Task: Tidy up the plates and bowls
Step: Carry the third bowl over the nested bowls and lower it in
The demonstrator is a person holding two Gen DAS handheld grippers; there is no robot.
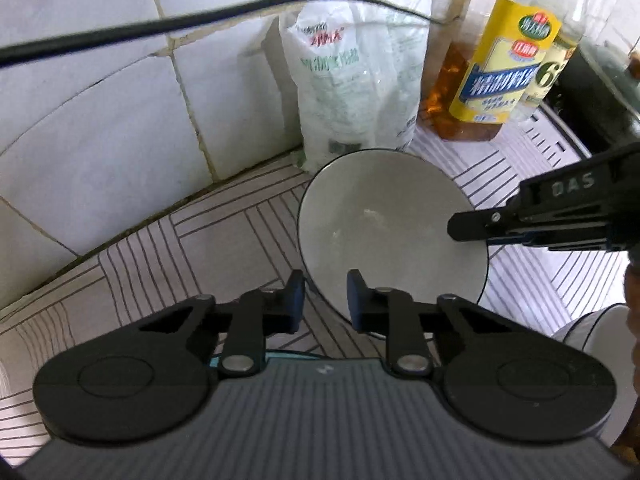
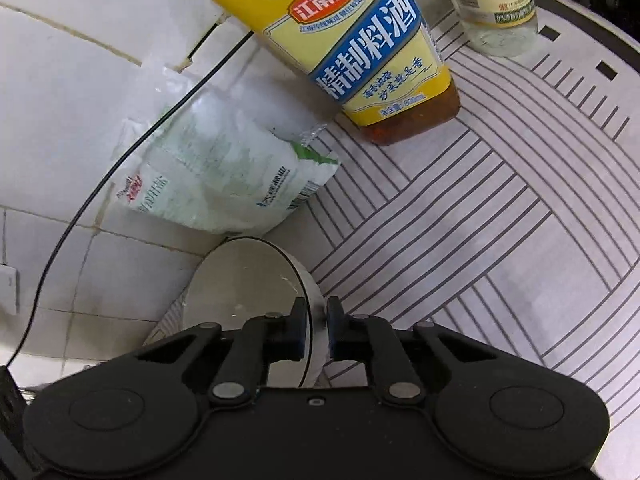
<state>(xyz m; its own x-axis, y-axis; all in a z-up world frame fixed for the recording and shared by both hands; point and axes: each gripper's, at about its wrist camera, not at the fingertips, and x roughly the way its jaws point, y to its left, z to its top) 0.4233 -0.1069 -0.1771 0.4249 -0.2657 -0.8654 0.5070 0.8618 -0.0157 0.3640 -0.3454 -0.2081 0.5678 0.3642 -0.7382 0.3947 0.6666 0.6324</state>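
A white bowl [image 1: 384, 224] with a thin dark rim sits on the striped counter, close to the tiled wall. My left gripper [image 1: 326, 296] is open, its jaws on either side of the bowl's near-left rim without closing on it. My right gripper [image 2: 318, 328] is shut on the bowl's rim [image 2: 308, 308], one pad inside and one outside; it also shows in the left wrist view [image 1: 472, 226] reaching in from the right over the bowl's right edge. The bowl [image 2: 244, 276] looks empty with a few white specks inside.
A white salt bag [image 1: 352, 84] leans on the wall behind the bowl. A yellow-labelled cooking wine bottle [image 2: 360, 48] and a clear bottle [image 2: 496, 4] stand behind. A black cable [image 1: 160, 20] hangs across the wall. Another white dish [image 1: 596, 332] sits at the right edge.
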